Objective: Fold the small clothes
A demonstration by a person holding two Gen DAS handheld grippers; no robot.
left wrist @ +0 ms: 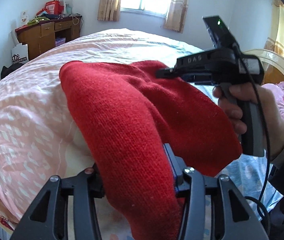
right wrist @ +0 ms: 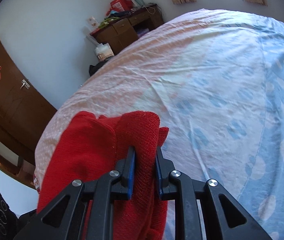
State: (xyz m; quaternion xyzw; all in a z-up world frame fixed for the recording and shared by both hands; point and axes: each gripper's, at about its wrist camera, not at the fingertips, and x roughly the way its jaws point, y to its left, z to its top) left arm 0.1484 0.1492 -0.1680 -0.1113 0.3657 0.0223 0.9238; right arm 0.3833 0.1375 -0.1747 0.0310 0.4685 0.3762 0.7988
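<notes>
Red knit garment (left wrist: 122, 108) hangs over the bed (left wrist: 22, 120), pinched by the right gripper (right wrist: 145, 160); the left gripper (left wrist: 138, 172) straddles its fold — grip unclear. Desk (left wrist: 48, 34) stands beyond. Only the right wrist view shows the door (right wrist: 12, 100).

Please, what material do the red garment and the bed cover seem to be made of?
Red garment: knitted yarn, probably wool or acrylic; visible stitch rows, slightly fuzzy, matte. Bed cover: thin woven fabric, likely cotton; printed pink and blue pattern, fine creases, matte.
</notes>
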